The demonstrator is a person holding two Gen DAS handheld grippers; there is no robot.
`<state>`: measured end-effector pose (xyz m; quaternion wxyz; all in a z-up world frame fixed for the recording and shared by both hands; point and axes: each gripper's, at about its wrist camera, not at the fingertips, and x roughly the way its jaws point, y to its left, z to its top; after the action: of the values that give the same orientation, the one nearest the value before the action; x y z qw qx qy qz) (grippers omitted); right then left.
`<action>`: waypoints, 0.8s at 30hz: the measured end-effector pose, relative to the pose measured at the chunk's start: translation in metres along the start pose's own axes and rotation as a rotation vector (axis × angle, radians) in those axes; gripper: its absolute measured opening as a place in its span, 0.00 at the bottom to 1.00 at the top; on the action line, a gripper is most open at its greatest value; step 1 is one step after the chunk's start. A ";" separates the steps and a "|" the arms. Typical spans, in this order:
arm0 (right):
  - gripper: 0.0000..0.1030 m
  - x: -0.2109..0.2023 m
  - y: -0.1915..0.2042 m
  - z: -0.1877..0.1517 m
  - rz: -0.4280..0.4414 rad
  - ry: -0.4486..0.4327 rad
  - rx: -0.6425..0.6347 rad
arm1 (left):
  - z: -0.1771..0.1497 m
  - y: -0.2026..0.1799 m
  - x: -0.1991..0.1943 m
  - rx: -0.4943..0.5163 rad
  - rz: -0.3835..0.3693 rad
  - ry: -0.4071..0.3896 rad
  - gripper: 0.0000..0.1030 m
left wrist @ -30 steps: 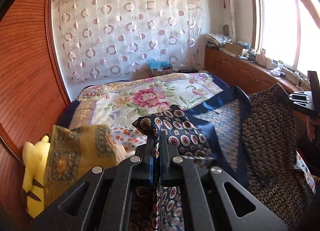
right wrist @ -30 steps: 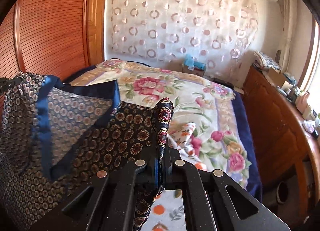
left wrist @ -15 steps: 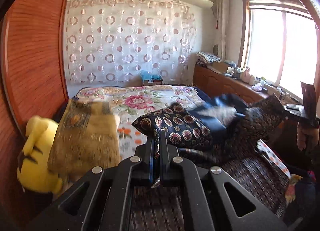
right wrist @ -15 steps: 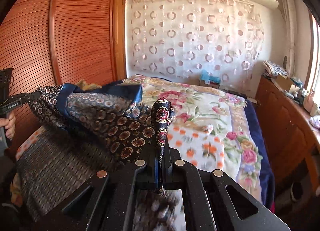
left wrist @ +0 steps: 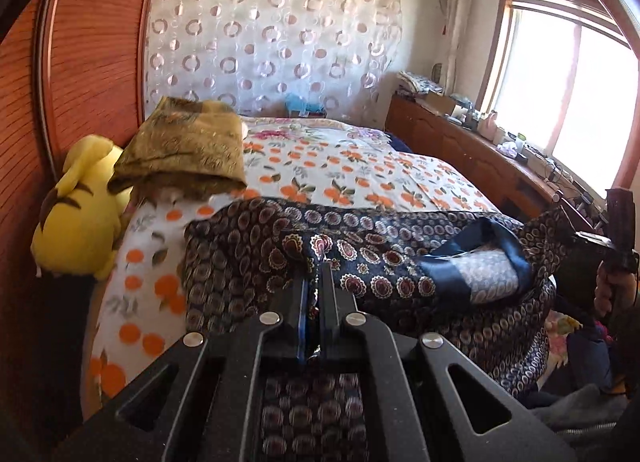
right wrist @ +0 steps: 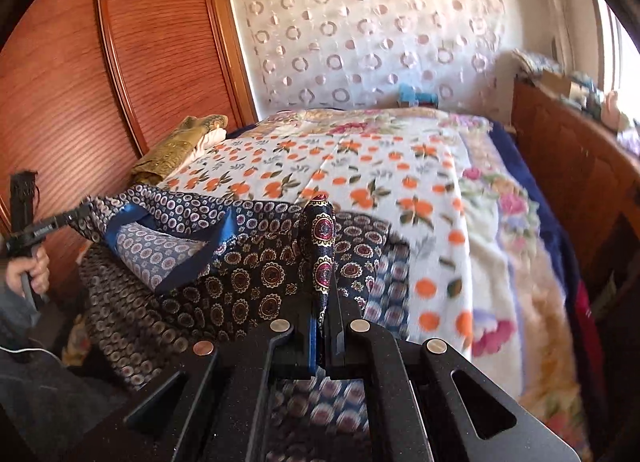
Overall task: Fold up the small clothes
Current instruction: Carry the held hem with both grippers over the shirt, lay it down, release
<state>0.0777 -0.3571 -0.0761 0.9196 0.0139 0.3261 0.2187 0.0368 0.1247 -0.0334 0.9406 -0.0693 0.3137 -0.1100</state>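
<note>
A dark navy patterned garment [left wrist: 384, 262] with a blue collar band [left wrist: 480, 238] is stretched between my two grippers over the near edge of the bed. My left gripper [left wrist: 313, 274] is shut on one corner of it. My right gripper [right wrist: 325, 290] is shut on the other corner, and a fold of cloth [right wrist: 322, 229] stands up between its fingers. The garment also shows in the right wrist view [right wrist: 240, 278]. Its lower part hangs off the bed edge. Each gripper shows at the side of the other's view, the right one [left wrist: 612, 246] and the left one [right wrist: 36, 225].
The bed has a white sheet with orange fruit print [left wrist: 352, 173] over a floral blanket [right wrist: 504, 197]. A folded olive cloth [left wrist: 188, 145] and a yellow plush toy [left wrist: 76, 221] lie at the left by the wooden wardrobe [right wrist: 100, 81]. A wooden cabinet [left wrist: 472, 149] runs along the right.
Both grippers have come down toward the bed with the garment still held. The garment was hanging in the air and now drapes over the bed's near edge.
</note>
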 end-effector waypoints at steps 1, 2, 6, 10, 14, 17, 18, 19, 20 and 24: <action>0.02 0.002 -0.005 -0.001 0.002 0.008 0.003 | -0.003 0.001 -0.001 -0.005 0.005 0.009 0.05; 0.02 0.001 -0.006 -0.004 0.003 0.021 0.005 | -0.008 0.003 -0.005 -0.002 0.010 0.014 0.05; 0.02 0.000 -0.002 -0.006 -0.010 0.073 -0.009 | -0.016 0.006 -0.006 0.004 0.039 0.044 0.05; 0.02 0.012 -0.001 0.004 -0.018 0.111 -0.014 | -0.024 0.006 -0.009 0.009 0.056 0.060 0.05; 0.05 0.011 0.003 0.009 -0.020 0.136 -0.007 | -0.023 0.007 -0.015 0.022 0.100 0.057 0.25; 0.06 0.010 0.006 0.015 -0.016 0.137 -0.019 | -0.018 0.007 -0.025 0.027 0.094 0.029 0.45; 0.09 0.008 0.008 0.018 -0.021 0.131 -0.032 | -0.016 0.007 -0.028 0.029 0.098 0.016 0.46; 0.12 0.005 0.010 0.021 -0.030 0.125 -0.041 | -0.014 0.008 -0.029 0.030 0.107 0.011 0.50; 0.17 0.002 0.010 0.024 -0.037 0.117 -0.040 | -0.012 0.008 -0.029 0.031 0.112 0.009 0.59; 0.30 -0.008 0.012 0.039 -0.033 0.065 -0.050 | -0.005 0.003 -0.021 0.038 0.102 -0.005 0.66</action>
<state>0.0913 -0.3444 -0.0386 0.9120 -0.0214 0.3505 0.2119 0.0181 0.1327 -0.0257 0.9469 -0.0354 0.3123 -0.0675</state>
